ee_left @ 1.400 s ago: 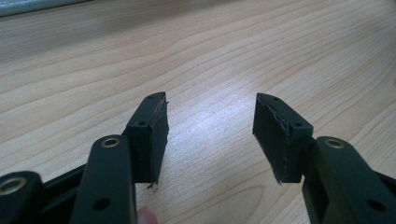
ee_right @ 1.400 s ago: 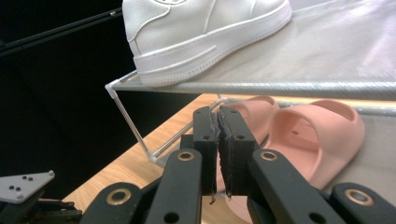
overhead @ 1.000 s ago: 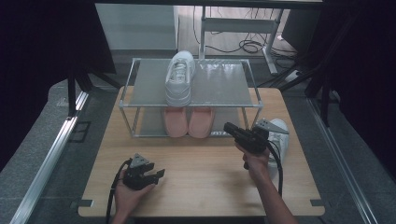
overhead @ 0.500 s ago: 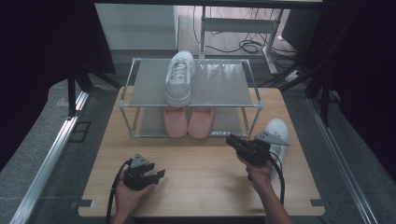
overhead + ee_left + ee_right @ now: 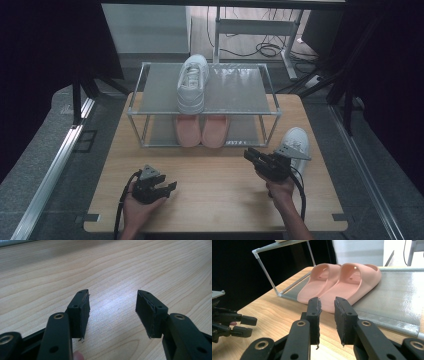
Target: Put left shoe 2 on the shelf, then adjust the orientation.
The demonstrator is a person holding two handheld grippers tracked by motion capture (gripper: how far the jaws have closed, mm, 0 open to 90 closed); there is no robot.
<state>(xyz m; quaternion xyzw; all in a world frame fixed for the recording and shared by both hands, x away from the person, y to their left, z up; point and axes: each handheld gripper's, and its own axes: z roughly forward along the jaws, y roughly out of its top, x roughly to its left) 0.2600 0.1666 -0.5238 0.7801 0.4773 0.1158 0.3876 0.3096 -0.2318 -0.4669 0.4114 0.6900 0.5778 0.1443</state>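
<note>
One white sneaker point(image 5: 295, 142) lies on table point(image 5: 210, 175) just right of right gripper point(image 5: 252, 156), long axis running away | jaws just opening, nothing between | left gripper point(image 5: 167, 187) released, well apart | pink slippers point(image 5: 339, 281) ahead on rack point(image 5: 150, 97)

We note a pale wood-grain table point(image 5: 215, 200), light tan with darker streaks running along it. The rack point(image 5: 150, 89) has silver-grey tubes and matt grey shelves with a faint speckle. One white sneaker point(image 5: 192, 82), white laces, sits on the top shelf; a second white sneaker point(image 5: 294, 148) with a grey sole edge lies on the table. The pair of slides point(image 5: 342, 281) is salmon pink throughout. Both the left gripper point(image 5: 166, 189) and the right gripper point(image 5: 326, 307) are black, with brass-coloured rivets at the jaw joints. Surrounding curtains are black.
</note>
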